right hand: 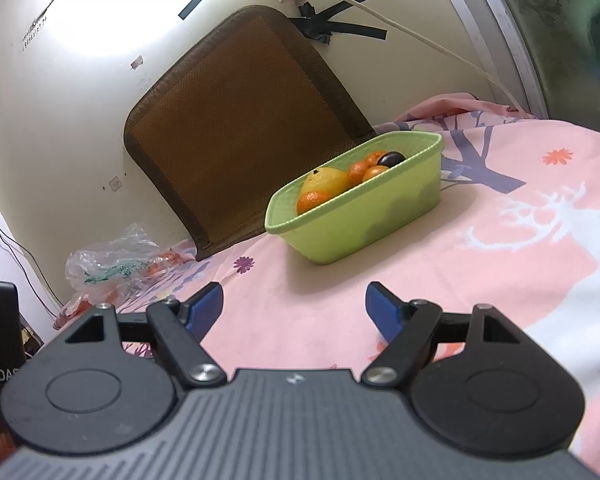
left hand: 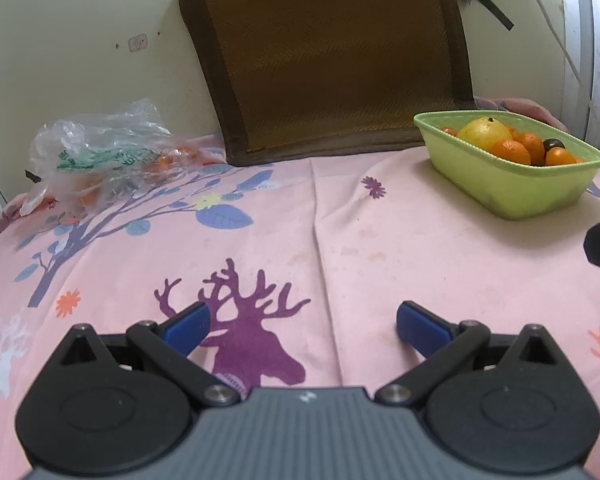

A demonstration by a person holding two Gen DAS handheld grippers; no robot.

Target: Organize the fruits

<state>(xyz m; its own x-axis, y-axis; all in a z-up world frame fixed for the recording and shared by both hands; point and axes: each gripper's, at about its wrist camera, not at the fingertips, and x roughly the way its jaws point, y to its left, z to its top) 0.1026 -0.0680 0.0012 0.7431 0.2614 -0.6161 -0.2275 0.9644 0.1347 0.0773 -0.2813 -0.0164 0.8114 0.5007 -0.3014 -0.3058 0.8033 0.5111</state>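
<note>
Across the pink printed sheet (left hand: pixel 380 248) I am looking at two sets of tongs, both hovering low over the cloth. On my left, the left gripper (left hand: pixel 302 326) is standing wide apart, its blue pads (left hand: pixel 188 326) holding nothing, with only a purple deer print (left hand: pixel 252 344) showing between them. On my right, the right gripper (right hand: pixel 294 310) is likewise gaping open and gripping nothing, bare pink cloth lying between its pads.

I am seeing the green tub (right hand: pixel 364 216) sitting on the sheet ahead of the right gripper, near the far edge, just in front of a brown woven mat (right hand: pixel 236 128) that is leaning against the wall. Inside it a yellow pear (right hand: pixel 326 180) is resting among several oranges (right hand: pixel 312 201), with one dark plum (right hand: pixel 392 158) lying toward the tub's far end. From the left view the same tub (left hand: pixel 512 188) is sitting well off to the right.

Farther left, a crumpled clear plastic bag (left hand: pixel 104 148) is lying on the sheet by the wall, and orange fruit (left hand: pixel 164 162) is showing through it, though I cannot count the pieces.
</note>
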